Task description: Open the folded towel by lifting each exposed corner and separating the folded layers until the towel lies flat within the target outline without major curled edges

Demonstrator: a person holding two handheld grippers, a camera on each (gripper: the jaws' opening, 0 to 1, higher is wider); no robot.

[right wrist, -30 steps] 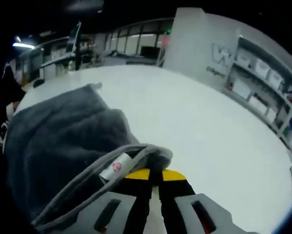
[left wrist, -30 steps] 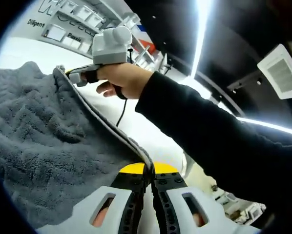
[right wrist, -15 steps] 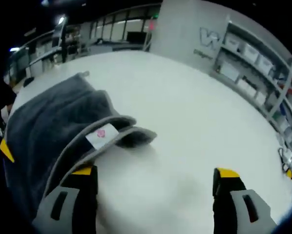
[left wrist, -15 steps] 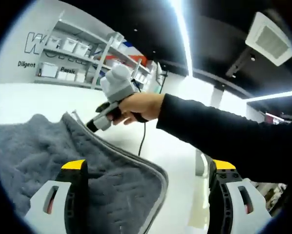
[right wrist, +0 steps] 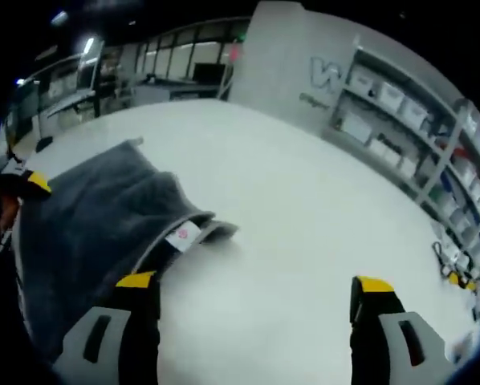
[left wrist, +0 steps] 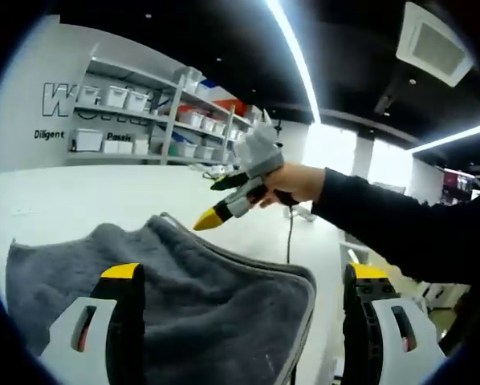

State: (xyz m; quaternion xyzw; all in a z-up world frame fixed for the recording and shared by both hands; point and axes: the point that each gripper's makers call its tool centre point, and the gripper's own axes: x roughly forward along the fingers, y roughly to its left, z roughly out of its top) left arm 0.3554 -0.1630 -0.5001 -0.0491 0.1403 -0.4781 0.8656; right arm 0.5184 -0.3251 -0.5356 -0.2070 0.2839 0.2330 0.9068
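A grey plush towel with a lighter hem lies rumpled on the white table; in the right gripper view the towel spreads to the left, its near corner folded over with a white label. My left gripper stands open just above the towel with nothing between its fingers. My right gripper is open over bare table beside the labelled corner. The right gripper, held by a hand in a black sleeve, hovers above the towel's far edge in the left gripper view.
Shelves with white bins line the wall behind the table, seen again as shelves in the right gripper view. Small objects lie at the table's far right edge. The left gripper's yellow tip shows at the left.
Both grippers went from shut on the towel's edge to open, letting it drop onto the table. Since then both have lifted away, and the right one has drifted to the right.
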